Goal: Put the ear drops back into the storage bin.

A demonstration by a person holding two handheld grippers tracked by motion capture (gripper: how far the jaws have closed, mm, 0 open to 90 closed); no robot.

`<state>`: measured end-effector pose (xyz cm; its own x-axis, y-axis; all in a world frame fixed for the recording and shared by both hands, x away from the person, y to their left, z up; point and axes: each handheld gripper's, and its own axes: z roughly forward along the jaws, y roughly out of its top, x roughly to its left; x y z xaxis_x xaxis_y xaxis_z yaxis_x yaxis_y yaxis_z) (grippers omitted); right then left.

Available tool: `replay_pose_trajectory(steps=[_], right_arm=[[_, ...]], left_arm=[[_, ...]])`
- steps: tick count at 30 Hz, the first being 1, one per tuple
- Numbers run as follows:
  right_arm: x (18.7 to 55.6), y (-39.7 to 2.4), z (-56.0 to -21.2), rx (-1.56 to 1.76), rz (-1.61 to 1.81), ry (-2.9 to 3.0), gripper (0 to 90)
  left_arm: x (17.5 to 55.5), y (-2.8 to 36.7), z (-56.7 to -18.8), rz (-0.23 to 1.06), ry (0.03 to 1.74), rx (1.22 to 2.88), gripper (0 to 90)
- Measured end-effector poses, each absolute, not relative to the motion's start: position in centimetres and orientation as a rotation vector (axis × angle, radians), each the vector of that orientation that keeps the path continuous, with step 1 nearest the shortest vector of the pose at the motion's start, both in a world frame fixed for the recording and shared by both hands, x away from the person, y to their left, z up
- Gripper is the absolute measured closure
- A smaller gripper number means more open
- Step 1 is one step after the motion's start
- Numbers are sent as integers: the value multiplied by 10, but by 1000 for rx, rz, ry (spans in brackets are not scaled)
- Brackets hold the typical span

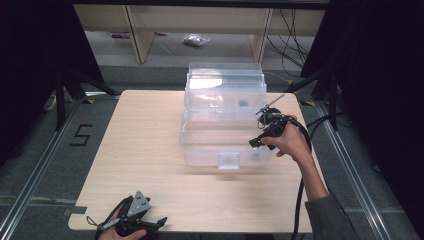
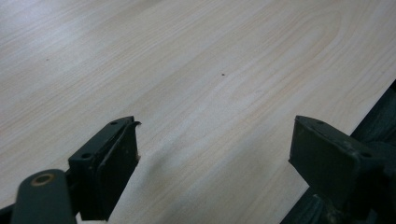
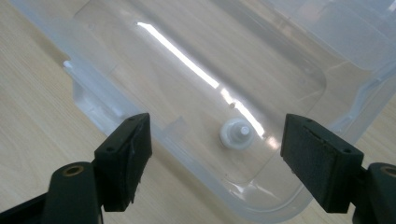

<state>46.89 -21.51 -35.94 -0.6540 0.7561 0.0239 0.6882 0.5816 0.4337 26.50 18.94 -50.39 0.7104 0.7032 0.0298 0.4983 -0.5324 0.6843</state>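
A clear plastic box (image 1: 210, 145) stands in the middle of the light wood table (image 1: 140, 150), its clear lid (image 1: 225, 82) tipped up at the back. My right gripper (image 1: 256, 142) hovers over the box's front right corner, held by a hand. In the right gripper view it (image 3: 219, 126) is open above the box's clear floor (image 3: 187, 88), where a small round white piece (image 3: 237, 134) lies between the jaws' line of sight. My left gripper (image 1: 157, 222) rests low at the table's front left edge. In its own view it (image 2: 212, 128) is open over bare wood (image 2: 196, 70), holding nothing.
A small dark spot (image 1: 243, 103) shows through the box's back part. Beyond the table are wooden shelf legs (image 1: 142, 35), a plastic bag (image 1: 196, 40) on the floor and cables (image 1: 292, 35). Black stand legs (image 1: 65, 90) flank the table. A "5" (image 1: 80, 135) marks the floor.
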Motion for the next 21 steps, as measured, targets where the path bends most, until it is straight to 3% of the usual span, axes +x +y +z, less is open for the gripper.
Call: replay_pose_trajectory(steps=[21], right_arm=[[441,-218,-348,1191,677,2627,248]], left_arm=[[264,187,-505,396,933,2203,148]])
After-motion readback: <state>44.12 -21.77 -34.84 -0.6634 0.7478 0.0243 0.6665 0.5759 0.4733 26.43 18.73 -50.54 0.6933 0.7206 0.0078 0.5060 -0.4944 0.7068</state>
